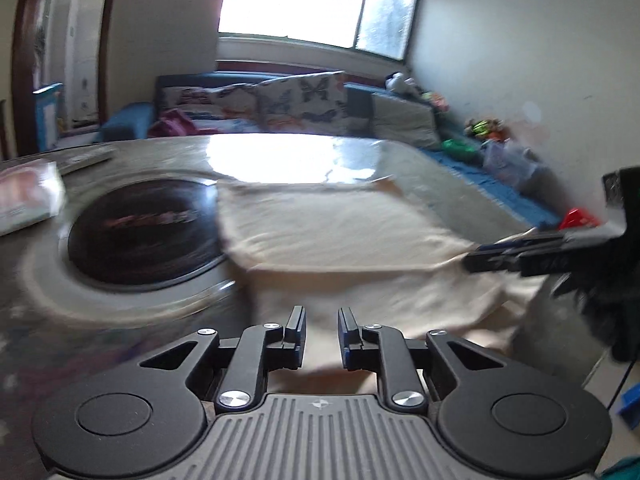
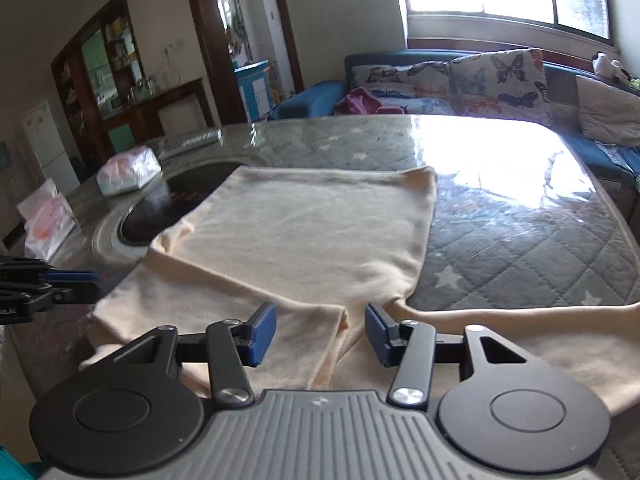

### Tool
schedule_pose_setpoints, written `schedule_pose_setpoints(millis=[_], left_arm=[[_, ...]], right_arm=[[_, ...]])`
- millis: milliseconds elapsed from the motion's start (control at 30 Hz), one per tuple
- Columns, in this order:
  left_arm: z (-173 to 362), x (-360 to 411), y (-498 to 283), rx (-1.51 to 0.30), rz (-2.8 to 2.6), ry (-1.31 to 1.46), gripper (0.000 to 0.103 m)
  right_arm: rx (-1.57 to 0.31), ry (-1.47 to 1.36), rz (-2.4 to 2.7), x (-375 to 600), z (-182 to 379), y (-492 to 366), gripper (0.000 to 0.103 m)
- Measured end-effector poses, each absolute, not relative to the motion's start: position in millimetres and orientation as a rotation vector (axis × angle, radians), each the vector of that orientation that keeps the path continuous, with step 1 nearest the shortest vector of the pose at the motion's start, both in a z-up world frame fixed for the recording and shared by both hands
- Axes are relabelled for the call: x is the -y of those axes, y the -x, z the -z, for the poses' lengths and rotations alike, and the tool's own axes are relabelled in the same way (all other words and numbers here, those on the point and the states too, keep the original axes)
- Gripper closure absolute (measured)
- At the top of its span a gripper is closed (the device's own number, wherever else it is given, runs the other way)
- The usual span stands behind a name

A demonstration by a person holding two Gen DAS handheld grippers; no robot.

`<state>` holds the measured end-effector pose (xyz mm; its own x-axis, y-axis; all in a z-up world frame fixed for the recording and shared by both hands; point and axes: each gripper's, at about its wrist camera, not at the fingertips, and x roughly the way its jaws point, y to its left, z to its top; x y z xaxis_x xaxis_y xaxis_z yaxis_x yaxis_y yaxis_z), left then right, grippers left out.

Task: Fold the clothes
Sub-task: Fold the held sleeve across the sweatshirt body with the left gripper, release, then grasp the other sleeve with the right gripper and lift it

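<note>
My left gripper [image 1: 322, 334] hung over the near edge of the cream garment [image 2: 304, 232], its jaws parted by a narrow gap and holding nothing. My right gripper [image 2: 321, 334] stood wide apart above a fold of the same cloth, also empty. The garment lay spread on the quilted table [image 2: 520, 248], partly covering the dark round inset [image 1: 144, 232].

Bright daylight from the window [image 1: 320, 0] glares on the table [image 2: 500, 152]; left view blurred, edges curved.
</note>
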<state>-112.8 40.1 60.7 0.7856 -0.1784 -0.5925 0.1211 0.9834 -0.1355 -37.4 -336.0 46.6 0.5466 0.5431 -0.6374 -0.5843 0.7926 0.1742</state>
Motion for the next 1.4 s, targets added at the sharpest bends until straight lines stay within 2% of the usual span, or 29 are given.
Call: schedule_pose_setpoints(millis=[167, 233, 300, 367, 400, 433, 500, 667, 800, 933, 1033, 1267, 1400], left_arm=[[-51.8, -55.0, 119.5, -0.674, 0.112, 0.114, 0.084], [-50.8, -53.7, 115.7, -0.671, 0.115, 0.130, 0.078], [-48.5, -51.1, 110.1, -0.669, 0.122, 0.135, 0.078], [-44.8, -49.7, 105.0, -0.675, 0.129, 0.136, 0.080], [-43.0, -49.7, 103.8, -0.681, 0.134, 0.137, 0.085], [-40.6, -49.2, 102.7, -0.686, 0.138, 0.136, 0.096], [-38.1, -49.2, 104.0, -0.681, 0.117, 0.121, 0.098], [-37.3, -53.9, 110.2, -0.680, 0.105, 0.123, 0.099], [-45.0, -56.7, 108.1, -0.681, 0.108, 0.141, 0.095], [-63.7, -50.7, 98.6, -0.621, 0.138, 0.110, 0.095], [-68.4, -38.1, 79.7, -0.594, 0.187, 0.069, 0.095], [-46.3, -18.1, 39.9, -0.642, 0.188, -0.025, 0.097], [-34.4, -31.4, 38.0, -0.659, 0.102, -0.008, 0.102]], right_arm=[[-0.754, 0.103, -0.675, 323.5, -37.7, 36.4, 0.070], [-0.751, 0.139, -0.655, 319.1, -36.0, 36.1, 0.080], [-0.746, 0.148, -0.646, 318.8, -37.0, 35.7, 0.087], [-0.740, 0.154, -0.642, 318.5, -38.9, 35.5, 0.089], [-0.734, 0.160, -0.640, 318.2, -39.8, 36.0, 0.090], [-0.729, 0.165, -0.640, 317.6, -40.6, 36.5, 0.091], [-0.705, 0.178, -0.638, 316.3, -45.2, 37.6, 0.095], [-0.684, 0.173, -0.647, 314.5, -53.4, 34.3, 0.095], [-0.709, 0.175, -0.633, 317.5, -45.5, 29.0, 0.090], [-0.685, 0.168, -0.628, 324.2, -51.2, 35.3, 0.089], [-0.674, 0.165, -0.634, 324.8, -54.0, 40.1, 0.085], [-0.659, 0.218, -0.645, 316.8, -45.7, 55.0, 0.083], [-0.668, 0.251, -0.651, 313.8, -37.3, 56.4, 0.083]])
